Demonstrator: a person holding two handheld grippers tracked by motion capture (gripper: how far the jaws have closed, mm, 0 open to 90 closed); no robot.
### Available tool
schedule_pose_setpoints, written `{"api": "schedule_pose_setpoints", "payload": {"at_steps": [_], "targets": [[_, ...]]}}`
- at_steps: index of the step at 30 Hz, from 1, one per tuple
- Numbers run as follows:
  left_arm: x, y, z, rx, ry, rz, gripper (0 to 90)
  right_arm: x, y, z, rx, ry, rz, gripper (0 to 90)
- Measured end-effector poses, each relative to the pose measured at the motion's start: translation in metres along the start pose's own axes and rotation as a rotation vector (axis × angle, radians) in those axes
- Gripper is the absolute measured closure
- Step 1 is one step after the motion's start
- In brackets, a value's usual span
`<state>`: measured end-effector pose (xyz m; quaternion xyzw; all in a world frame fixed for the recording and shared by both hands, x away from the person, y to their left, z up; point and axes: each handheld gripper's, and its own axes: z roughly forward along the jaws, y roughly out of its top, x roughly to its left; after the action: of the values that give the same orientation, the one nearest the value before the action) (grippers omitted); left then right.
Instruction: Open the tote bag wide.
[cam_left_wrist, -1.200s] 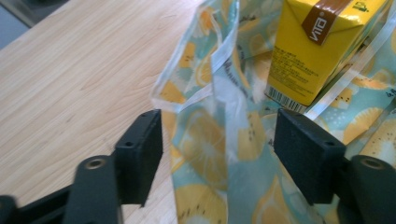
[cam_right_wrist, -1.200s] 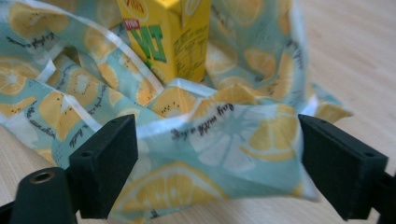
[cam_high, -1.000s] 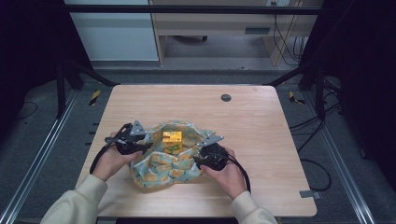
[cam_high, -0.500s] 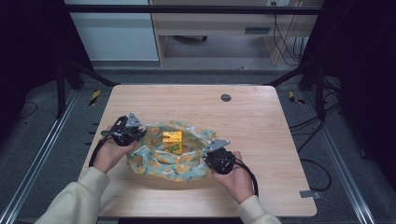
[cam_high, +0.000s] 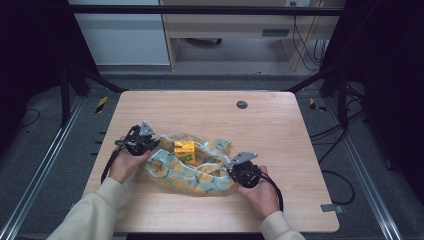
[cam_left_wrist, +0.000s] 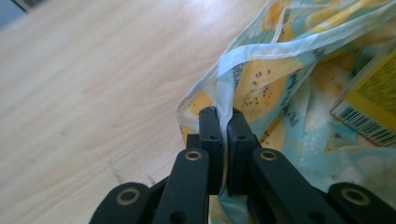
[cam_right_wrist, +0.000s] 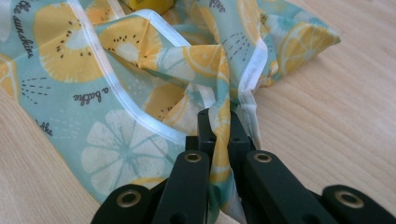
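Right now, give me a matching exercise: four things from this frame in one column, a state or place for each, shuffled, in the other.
Things:
1. left gripper
2. right gripper
3. small yellow cardboard box
4. round dark disc

States:
A. lies in the open fruit-print plastic bag
B. set in the wooden table near its far edge
C. shut on the bag's white-trimmed left rim
D. shut on the bag's bunched right edge

Pairs: 1-C, 2-D, 3-A, 4-B

Thin printed cloth bag (cam_high: 192, 170), matt wooden table (cam_high: 200, 112)
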<state>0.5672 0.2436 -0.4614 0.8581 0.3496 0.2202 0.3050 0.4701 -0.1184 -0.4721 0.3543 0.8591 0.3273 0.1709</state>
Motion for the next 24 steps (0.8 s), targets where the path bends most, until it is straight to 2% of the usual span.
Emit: {"api": "schedule_pose_setpoints", "payload": {"at_steps": [2, 8, 15, 21, 24], "targets": [[0.000, -0.003, 0.001, -0.002, -0.005, -0.010, 88.4, 0.002, -0.002, 0.001, 0.006, 0.004, -0.006, 89.5], [0.001, -0.009, -0.001, -0.015, -0.004, -0.002, 88.5, 0.003, -0.005, 0.007, 0.023, 0.018, -0.009, 89.5], [0.006, -0.016, -0.006, -0.055, -0.021, -0.050, 88.3, 0.005, -0.002, 0.005, -0.010, 0.030, -0.017, 89.2], [0.005, -0.021, -0.001, -0.012, -0.012, -0.016, 87.4, 0.008, -0.001, 0.005, -0.023, 0.030, -0.015, 88.5], [0.006, -0.024, 0.001, 0.004, -0.009, -0.015, 87.0, 0.011, 0.002, 0.004, -0.030, 0.036, -0.032, 88.4]]}}
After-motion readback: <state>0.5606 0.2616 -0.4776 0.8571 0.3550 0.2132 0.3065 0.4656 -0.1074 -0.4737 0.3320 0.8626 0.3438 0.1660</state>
